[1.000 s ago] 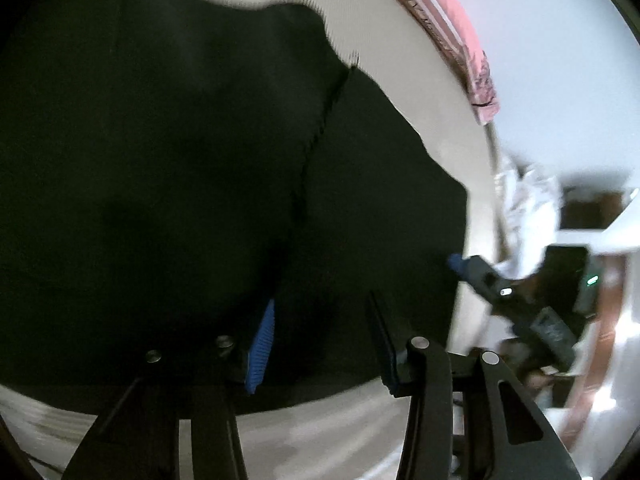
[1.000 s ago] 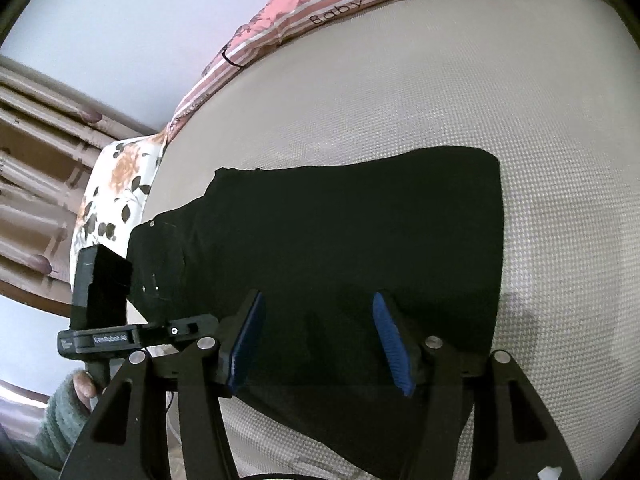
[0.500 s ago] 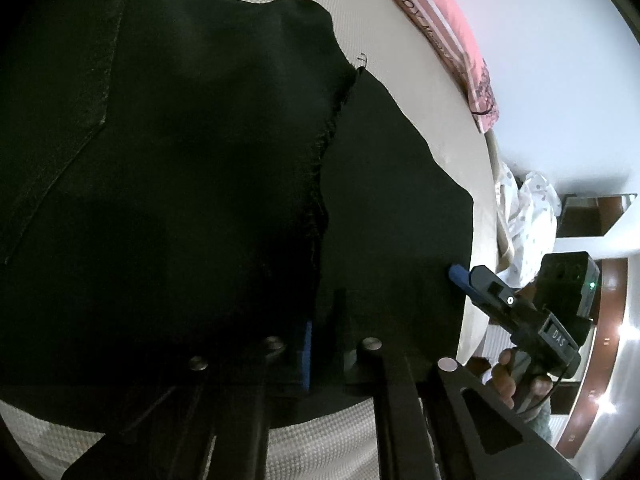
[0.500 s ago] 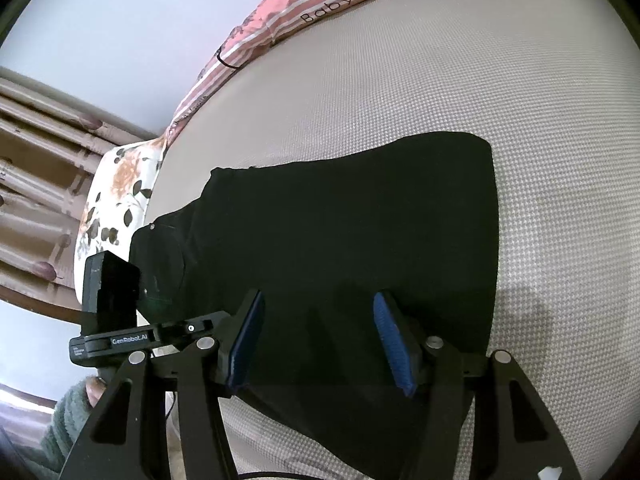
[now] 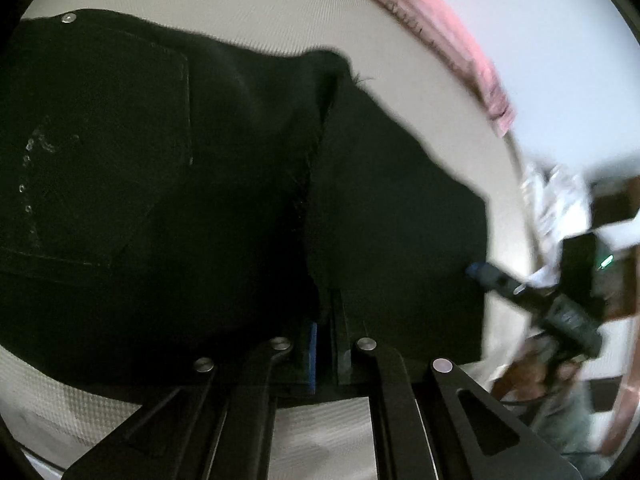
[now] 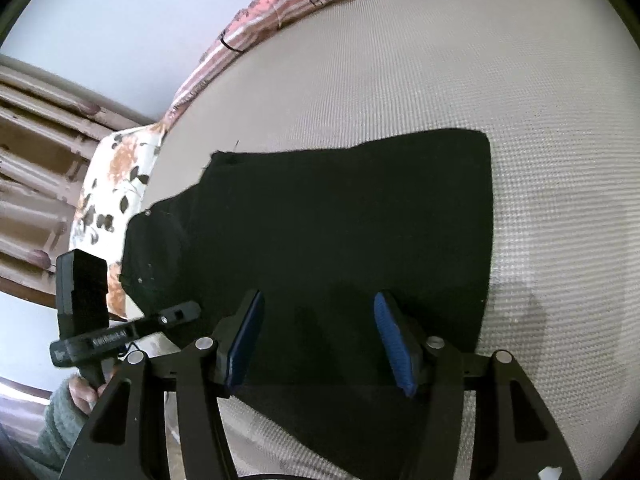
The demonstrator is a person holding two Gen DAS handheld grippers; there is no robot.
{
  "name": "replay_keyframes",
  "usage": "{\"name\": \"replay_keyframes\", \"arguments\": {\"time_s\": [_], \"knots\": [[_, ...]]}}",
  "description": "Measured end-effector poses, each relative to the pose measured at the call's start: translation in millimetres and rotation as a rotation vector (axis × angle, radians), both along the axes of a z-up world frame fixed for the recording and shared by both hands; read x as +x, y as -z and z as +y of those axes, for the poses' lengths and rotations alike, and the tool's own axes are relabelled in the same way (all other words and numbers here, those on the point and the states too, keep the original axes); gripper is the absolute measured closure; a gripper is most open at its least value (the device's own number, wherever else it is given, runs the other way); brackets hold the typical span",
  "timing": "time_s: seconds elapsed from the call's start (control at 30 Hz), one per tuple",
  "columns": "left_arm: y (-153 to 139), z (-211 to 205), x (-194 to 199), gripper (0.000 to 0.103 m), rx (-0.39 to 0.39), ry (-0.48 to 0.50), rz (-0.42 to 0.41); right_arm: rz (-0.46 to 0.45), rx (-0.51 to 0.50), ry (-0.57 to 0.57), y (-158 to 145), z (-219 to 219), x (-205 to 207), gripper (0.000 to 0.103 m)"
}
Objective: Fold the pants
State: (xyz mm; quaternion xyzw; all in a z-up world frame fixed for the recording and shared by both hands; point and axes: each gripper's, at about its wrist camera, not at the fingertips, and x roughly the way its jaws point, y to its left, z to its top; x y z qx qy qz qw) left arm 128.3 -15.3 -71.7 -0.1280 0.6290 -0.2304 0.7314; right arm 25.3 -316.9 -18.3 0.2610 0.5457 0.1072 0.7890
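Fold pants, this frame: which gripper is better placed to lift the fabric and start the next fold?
Probably the left. The left gripper is shut on the near edge of the black pants, ready to lift. The right gripper hangs open over the cloth, gripping nothing.

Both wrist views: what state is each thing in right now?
Black pants: lying flat on the mattress, partly folded.
Left hand-held gripper: shut on the pants' near edge.
Right hand-held gripper: open over the pants, gripping nothing.
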Motion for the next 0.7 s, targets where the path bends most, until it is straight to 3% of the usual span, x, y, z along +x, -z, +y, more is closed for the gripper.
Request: {"name": "replay_keyframes", "arguments": {"time_s": [0.17,0.27,0.37,0.43,0.57,0.7], "knots": [[-9,-21,-7,0.094,0.121,0.073,-0.095,0.012,-0.034,-0.017,-1,5,2,0.048],[-20,-20,-8,0.089,0.164,0.085,-0.154,-0.035,-0.052,-0.020,-13,5,1,0.047],[-39,-18,-8,0.088,0.219,0.088,-0.267,-0.119,-0.185,-0.006,-33,6,1,0.047],[-49,-20,-4,0.086,0.234,0.082,-0.335,-0.154,-0.275,0.000,-41,4,4,0.047],[-57,-37,11,0.077,0.223,0.092,-0.437,-0.166,-0.450,0.008,-42,4,18,0.059],[-49,-66,36,0.077,0.206,0.144,-0.472,-0.149,-0.465,0.013,-35,-4,30,0.064]]}}
